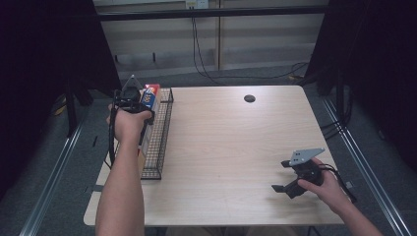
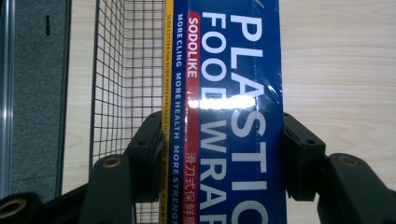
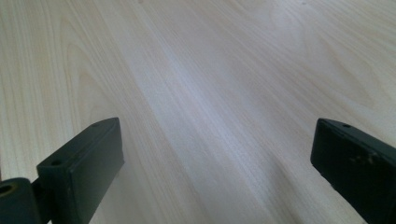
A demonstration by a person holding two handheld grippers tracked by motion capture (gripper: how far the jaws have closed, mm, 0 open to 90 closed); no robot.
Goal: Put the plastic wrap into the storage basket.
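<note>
Pale wood covers the table point(image 1: 231, 147), which stands on grey carpet with dark curtains at both sides and cables trailing along the back wall. From the high view, a long black wire basket point(image 1: 158, 132) runs front to back along the table's left edge, and the left gripper point(image 1: 132, 101) is raised over its far end, closed on a box of plastic wrap point(image 1: 150, 96) that stands up out of the basket there. The right gripper point(image 1: 287, 179) sits low near the front right corner, well apart from the basket, so the left hand is plainly the nearer one to the box. A small dark round hole point(image 1: 249, 98) marks the far middle of the table. In the left gripper view, the blue box point(image 2: 233, 112) runs lengthwise straight up between the jaws, which press on its two long sides; its long axis lines up with the tool itself, with the basket mesh point(image 2: 126, 70) below and to the left. Any move into or out of the basket would, I judge, go along that axis. In the right gripper view, the right gripper point(image 3: 215, 154) has its jaws spread wide with nothing between them but bare wood point(image 3: 196, 70).
</note>
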